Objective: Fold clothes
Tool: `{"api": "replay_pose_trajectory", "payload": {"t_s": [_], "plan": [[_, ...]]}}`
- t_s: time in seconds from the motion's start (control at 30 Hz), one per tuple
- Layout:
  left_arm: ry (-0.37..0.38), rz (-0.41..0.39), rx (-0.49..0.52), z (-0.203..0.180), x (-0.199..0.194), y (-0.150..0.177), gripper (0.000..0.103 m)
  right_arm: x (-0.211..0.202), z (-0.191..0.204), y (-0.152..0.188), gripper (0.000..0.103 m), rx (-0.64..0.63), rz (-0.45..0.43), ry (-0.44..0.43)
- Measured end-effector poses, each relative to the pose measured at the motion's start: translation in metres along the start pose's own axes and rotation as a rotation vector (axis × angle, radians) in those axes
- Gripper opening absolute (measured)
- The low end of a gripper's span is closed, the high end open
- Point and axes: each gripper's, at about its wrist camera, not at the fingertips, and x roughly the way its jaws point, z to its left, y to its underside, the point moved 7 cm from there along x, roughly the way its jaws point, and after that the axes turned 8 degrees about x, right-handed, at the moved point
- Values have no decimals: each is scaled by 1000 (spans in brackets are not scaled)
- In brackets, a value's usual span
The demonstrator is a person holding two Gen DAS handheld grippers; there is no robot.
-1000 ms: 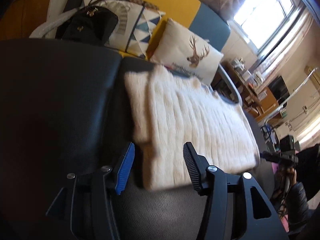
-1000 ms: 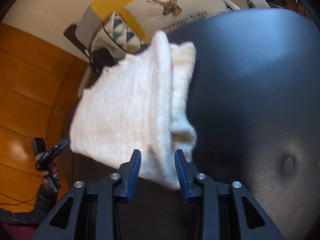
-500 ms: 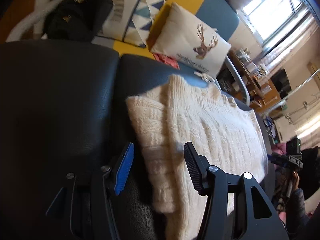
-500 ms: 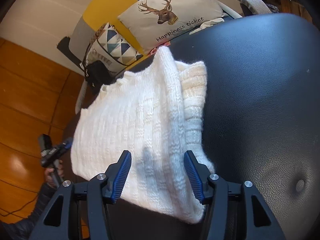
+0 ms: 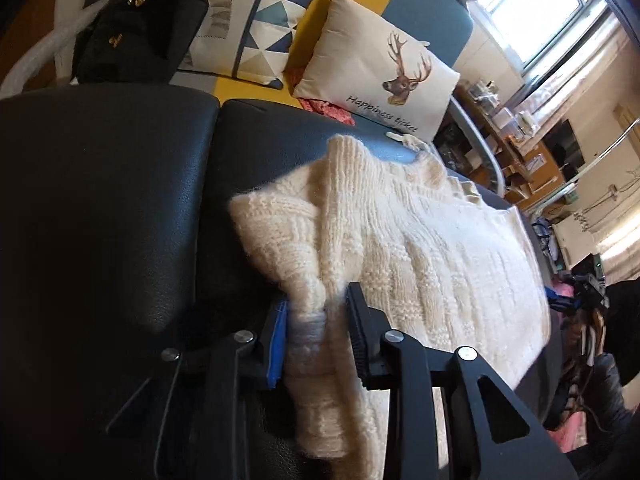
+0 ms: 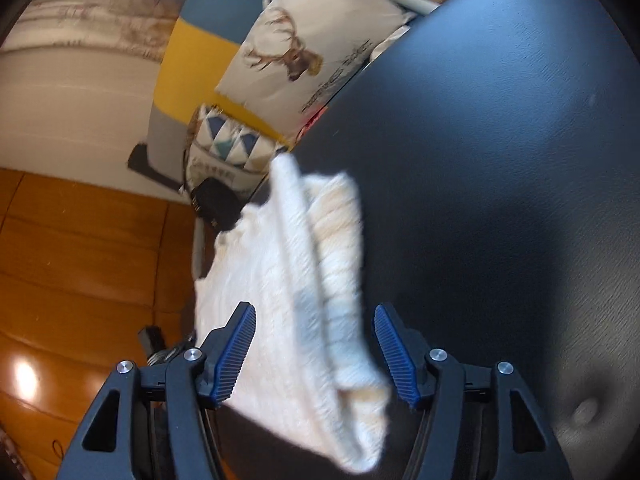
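The cream knitted sweater [image 5: 420,248] is lying on a black padded seat [image 5: 104,208], filling the centre and lower right of the left wrist view, already doubled along one side into a thick roll. The left tongs [image 5: 318,336] are squeezing that rolled edge at the lower centre of the frame, probably to lift it or pull it over for a fold. The right tongs [image 6: 316,350] are standing spread wide, straddling the near end of the sweater [image 6: 292,300] without pinching it, likely lining up a grip on the opposite corner. The sweater's long axis is running from the lower centre toward the deer cushion [image 5: 380,68] at the top.
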Motion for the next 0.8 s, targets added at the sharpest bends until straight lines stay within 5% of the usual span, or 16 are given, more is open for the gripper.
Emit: {"api": "replay_pose_trajectory", "payload": {"t_s": [0.1,0.17,0.27,0.57,0.8], "plan": [[-17,11,5,-1,0,0,29,7,-4,-8,63,3,12,18],[-13,24,-25,3,3,-1,41,16,-3,-10,63,-4,51,10],[3,27,-57,6,5,-1,44,32,1,-9,63,-27,101,8],[-36,24,-8,-4,10,-5,61,70,22,-6,72,-128,202,21],[-112,4,58,-11,12,-6,61,71,37,25,73,-482,188,212]]}}
